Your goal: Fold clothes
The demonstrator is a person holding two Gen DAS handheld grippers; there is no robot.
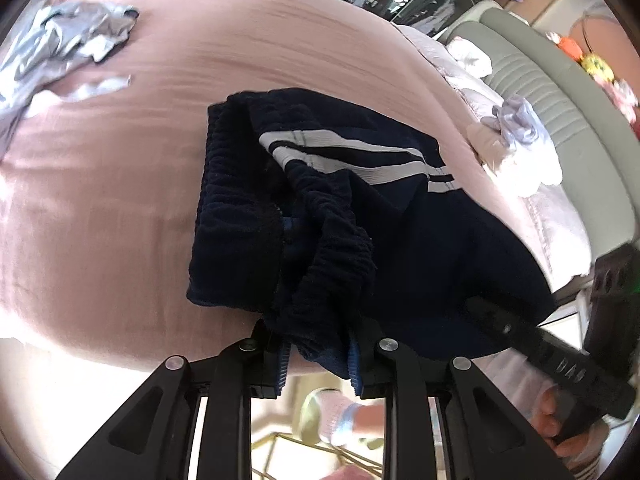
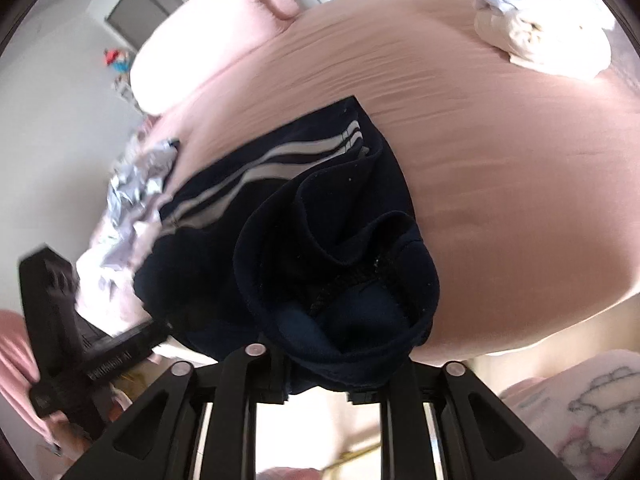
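Navy track pants [image 1: 400,216] with white side stripes [image 1: 360,152] are lying bunched at the near edge of the pink bed [image 1: 120,200].

Left gripper [image 1: 318,364]: jaws are sitting partly apart with the elastic waistband [image 1: 332,264] between them; whether the pads are pressing cannot be told.

Right gripper [image 2: 318,376]: jaws are likewise partly apart around a hem fold [image 2: 340,320]; grip is also unclear.

Step, as judged: a fold is being laid down and let go.

Next move is calling for clearing both grippers from the cloth, then squaring the crumpled waistband before another fold.
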